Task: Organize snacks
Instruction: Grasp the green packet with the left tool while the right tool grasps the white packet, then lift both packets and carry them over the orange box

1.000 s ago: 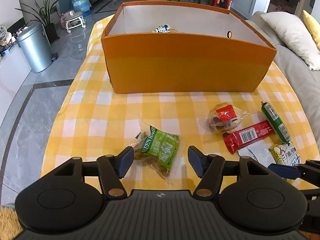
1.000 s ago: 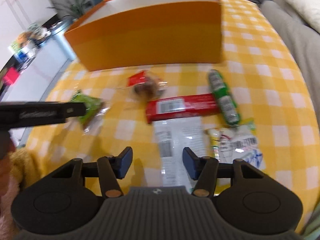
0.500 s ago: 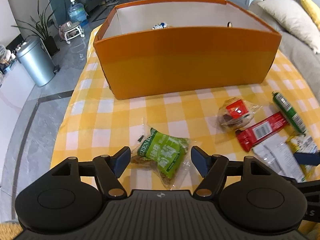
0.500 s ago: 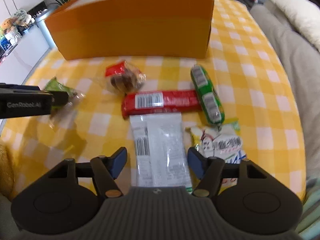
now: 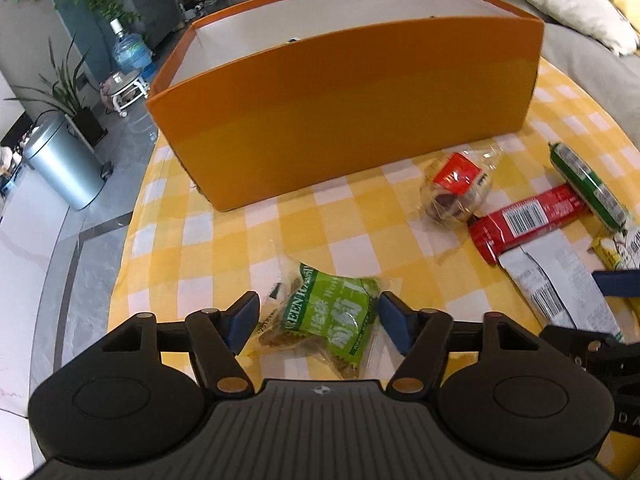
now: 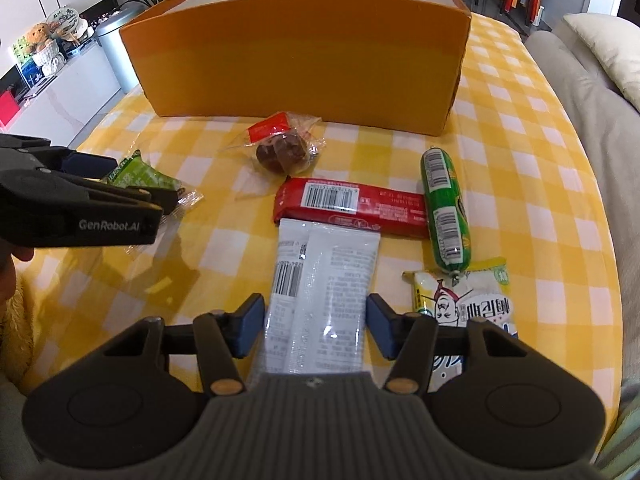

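We hold the left gripper (image 5: pixel 316 322) low over the yellow checked tablecloth (image 5: pixel 320 232), its jaws set on either side of the green snack packet (image 5: pixel 326 316); they have just been closing, yet the blue pads (image 5: pixel 240 320) seem only to reach the packet's clear edges, so we count it as unclenched, with the packet lying on the cloth between them. Our right gripper (image 6: pixel 316 328) straddles the near end of the white packet (image 6: pixel 320 292), its jaws also just narrowing, and a sliver of gap shows on each side, so nothing is grasped there either. Beyond the white packet lies the red bar (image 6: pixel 352 208), touching its far end, with the green sausage (image 6: pixel 444 212) beside the bar's right end. A yellow-and-white packet (image 6: pixel 464 300) sits just right of the right gripper. The clear bag of brown treats (image 6: pixel 284 148) rests close to the front wall of the orange box (image 6: pixel 296 60), which stands open at the far side of the table
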A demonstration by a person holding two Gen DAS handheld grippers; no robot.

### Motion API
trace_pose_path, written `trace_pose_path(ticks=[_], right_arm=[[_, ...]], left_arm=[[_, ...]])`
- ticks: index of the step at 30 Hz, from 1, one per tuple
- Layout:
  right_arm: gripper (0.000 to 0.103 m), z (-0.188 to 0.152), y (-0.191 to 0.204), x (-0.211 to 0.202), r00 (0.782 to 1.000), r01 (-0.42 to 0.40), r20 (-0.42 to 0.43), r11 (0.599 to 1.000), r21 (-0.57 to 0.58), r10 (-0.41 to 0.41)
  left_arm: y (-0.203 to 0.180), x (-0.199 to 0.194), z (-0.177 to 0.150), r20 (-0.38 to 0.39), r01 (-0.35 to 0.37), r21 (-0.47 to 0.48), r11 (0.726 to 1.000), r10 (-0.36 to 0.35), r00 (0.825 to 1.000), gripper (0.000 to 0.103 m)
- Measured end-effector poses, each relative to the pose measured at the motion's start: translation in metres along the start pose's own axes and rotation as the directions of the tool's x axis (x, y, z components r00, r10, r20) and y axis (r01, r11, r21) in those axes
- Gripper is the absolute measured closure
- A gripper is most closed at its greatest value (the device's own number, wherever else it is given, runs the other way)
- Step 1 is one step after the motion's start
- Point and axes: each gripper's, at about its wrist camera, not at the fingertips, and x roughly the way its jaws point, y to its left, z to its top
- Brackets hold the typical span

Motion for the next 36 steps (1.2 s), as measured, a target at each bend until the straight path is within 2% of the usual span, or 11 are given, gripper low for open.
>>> trace_pose_path(ticks=[7,15,19,27,36], right_arm=[[0.054,-0.001,0.001,-0.001,1.000,0.005,0.001,1.000,-0.005,-0.005],[0.056,-0.002,-0.003,-0.005,1.000,-0.026,-0.008,0.999,0.026,0.026],[0.057,-0.004,-0.006,-0.012,0.999,-0.044,-0.007,0.997,0.059,0.045],[0.057,-0.006,-0.004,-0.045,0.996,-0.044,0.084,0.997,0.057,0.039],[0.058,0.007,-0.007,-0.090,0.979,-0.046,0.200,0.996,0.083,0.028]], left_arm=[[0.006,-0.001,0.002,-0.015,0.020,-0.037,0.999,-0.021,1.000,0.034],[0.011,-0.022,0.003,-0.009,0.116,-0.138,0.984,-0.118,0.993,0.043],[0.010,-0.037,0.003,0.007,0.127,-0.153,0.980,-0.127,0.992,0.044],[0.010,-0.071,0.004,0.082,0.172,-0.180,0.969,-0.159,0.984,0.045],[0.025,-0.105,0.017,0.188,0.209,-0.237,0.949,-0.166,0.968,0.045]])
